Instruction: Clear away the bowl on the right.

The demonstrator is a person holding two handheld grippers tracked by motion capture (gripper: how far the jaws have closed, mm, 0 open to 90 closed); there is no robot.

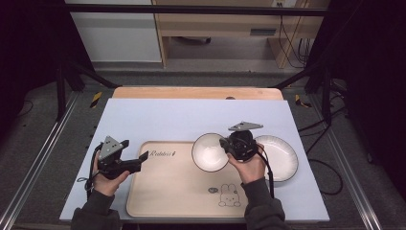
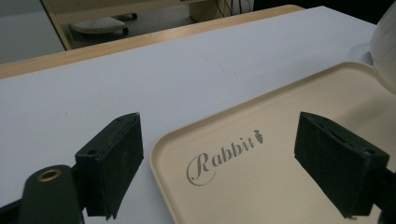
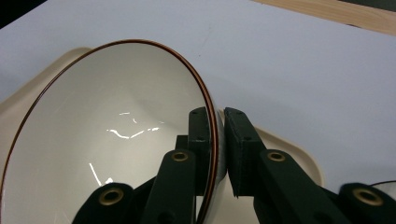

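Right gripper is clamped on the rim of the white bowl, one jaw inside the rim and one outside, pinching that thin brown-edged lip tight. From the high view the bowl sits over the top right corner of the beige tray, tilted, its opening facing up and toward the camera, and I cannot tell whether its base touches the tray. In the right gripper view the bowl's glossy inside takes up the left half, with the tray's rounded corner peeking out behind the jaws.

Just to the right of that hand lies a white plate flat on the pale blue mat that covers the bench.

Over on the left, the left gripper is spread wide, nothing between its jaws. It hovers at the tray's top left corner, one jaw over the mat and one over the tray. The "Rabbit" lettering with its little carrot shows right between them. A rabbit drawing marks the tray's near right area.
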